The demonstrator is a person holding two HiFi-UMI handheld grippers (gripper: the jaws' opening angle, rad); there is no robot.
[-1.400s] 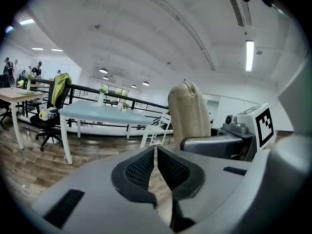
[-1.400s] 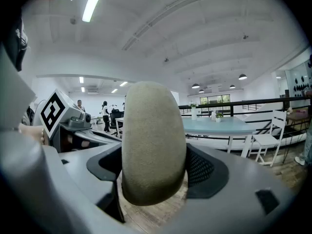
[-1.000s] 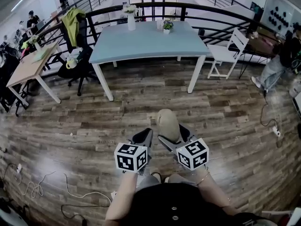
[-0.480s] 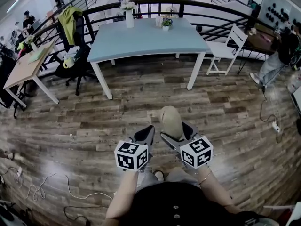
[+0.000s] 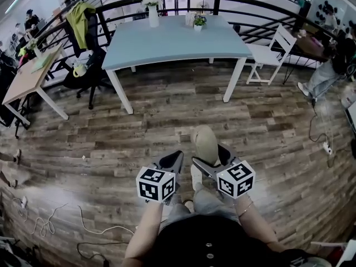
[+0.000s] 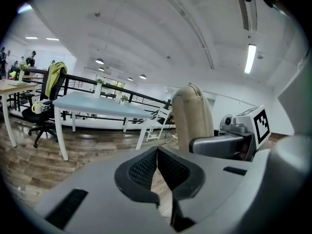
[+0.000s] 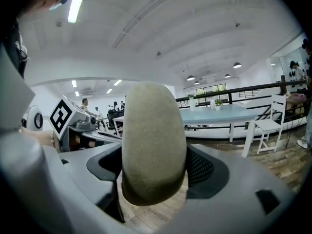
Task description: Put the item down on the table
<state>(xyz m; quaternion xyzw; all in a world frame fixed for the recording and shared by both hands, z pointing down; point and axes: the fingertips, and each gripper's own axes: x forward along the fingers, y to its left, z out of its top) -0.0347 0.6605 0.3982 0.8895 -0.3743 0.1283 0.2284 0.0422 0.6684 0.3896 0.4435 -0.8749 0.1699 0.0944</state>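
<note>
Matt beige cloth pouch (image 7: 153, 143); wood-plank floor (image 5: 167, 115).

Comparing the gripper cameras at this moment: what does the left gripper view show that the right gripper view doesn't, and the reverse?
Only the left gripper view: the left gripper with its jaws shut together on nothing, and the right gripper's marker cube. Only the right gripper view: the right gripper clamped on the beige pouch, and the left gripper's marker cube. Both: the pouch, the light blue table and the wooden floor.

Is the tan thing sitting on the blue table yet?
No, the right gripper is shut on the tan pouch, with the blue table far off across the wooden floor.
</note>
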